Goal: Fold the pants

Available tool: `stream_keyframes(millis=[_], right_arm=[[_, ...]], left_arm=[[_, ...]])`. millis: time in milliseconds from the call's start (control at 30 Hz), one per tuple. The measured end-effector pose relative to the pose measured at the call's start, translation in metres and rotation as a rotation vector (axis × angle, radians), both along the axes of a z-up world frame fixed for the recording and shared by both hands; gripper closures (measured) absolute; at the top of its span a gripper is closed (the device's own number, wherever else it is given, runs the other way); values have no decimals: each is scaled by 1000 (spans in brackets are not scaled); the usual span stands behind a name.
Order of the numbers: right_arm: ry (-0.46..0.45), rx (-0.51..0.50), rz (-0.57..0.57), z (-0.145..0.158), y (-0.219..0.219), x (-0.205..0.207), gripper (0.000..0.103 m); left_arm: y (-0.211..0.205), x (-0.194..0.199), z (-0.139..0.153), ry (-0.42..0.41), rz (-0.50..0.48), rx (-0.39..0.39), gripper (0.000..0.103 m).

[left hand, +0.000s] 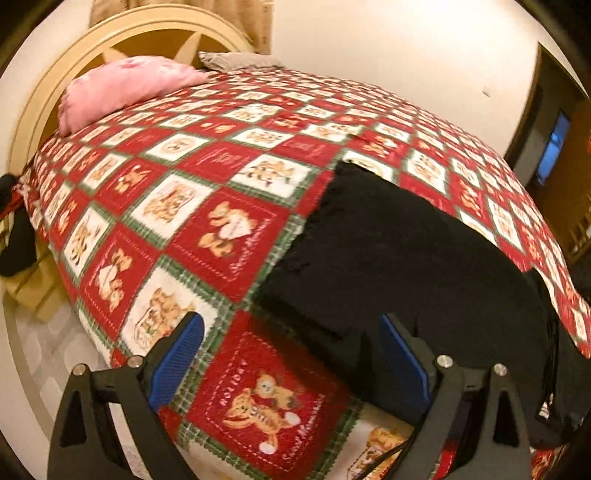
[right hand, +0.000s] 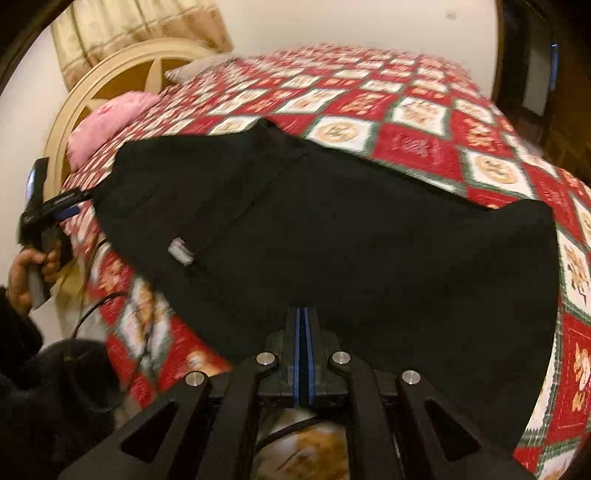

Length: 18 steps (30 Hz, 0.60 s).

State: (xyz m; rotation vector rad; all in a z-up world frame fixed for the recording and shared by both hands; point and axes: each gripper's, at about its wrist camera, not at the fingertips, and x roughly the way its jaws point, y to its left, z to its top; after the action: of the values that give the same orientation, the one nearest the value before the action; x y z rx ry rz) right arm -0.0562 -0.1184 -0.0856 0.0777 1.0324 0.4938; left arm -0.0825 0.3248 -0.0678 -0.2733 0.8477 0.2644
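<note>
Black pants lie spread on a bed with a red and white teddy-bear quilt. A strap with a grey tag lies on them. My right gripper is shut at the pants' near edge, and its pads appear pinched on the black fabric. My left gripper is open and empty above the quilt, just left of the pants. It also shows in the right wrist view, held in a hand at the bed's left side.
A pink pillow and a grey pillow lie by the round cream headboard. Curtains hang behind. A dark doorway is at the right. A cable hangs at the bed's left side.
</note>
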Motion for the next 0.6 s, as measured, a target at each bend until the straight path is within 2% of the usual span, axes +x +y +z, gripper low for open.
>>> stream_keyframes(millis=[67,200,233,267,333,400,500,600], right_arm=[[-22,62,-12,17,0,-1,100],[-152,59,47,43,30,2,98],[-165,55,74,42,41,4,85],[-160,50,101,38,53,6,60],[-159,47,129,30,70,9,43],[-161,30,144,21,85,12,43],[-165,-57,159,4,102,12,43],[-193,-110,185,-4,112,6,43]], left_arm=[[2,1,-3,0,9,-24,6],[1,2,-14,18,8,-96,6],[2,1,-18,22,13,-117,6],[2,0,-21,25,23,-137,6],[4,-4,-24,23,49,-162,6],[7,-8,-25,10,78,-181,6],[10,-4,-29,4,92,-237,6],[6,4,-28,-6,113,-216,6]])
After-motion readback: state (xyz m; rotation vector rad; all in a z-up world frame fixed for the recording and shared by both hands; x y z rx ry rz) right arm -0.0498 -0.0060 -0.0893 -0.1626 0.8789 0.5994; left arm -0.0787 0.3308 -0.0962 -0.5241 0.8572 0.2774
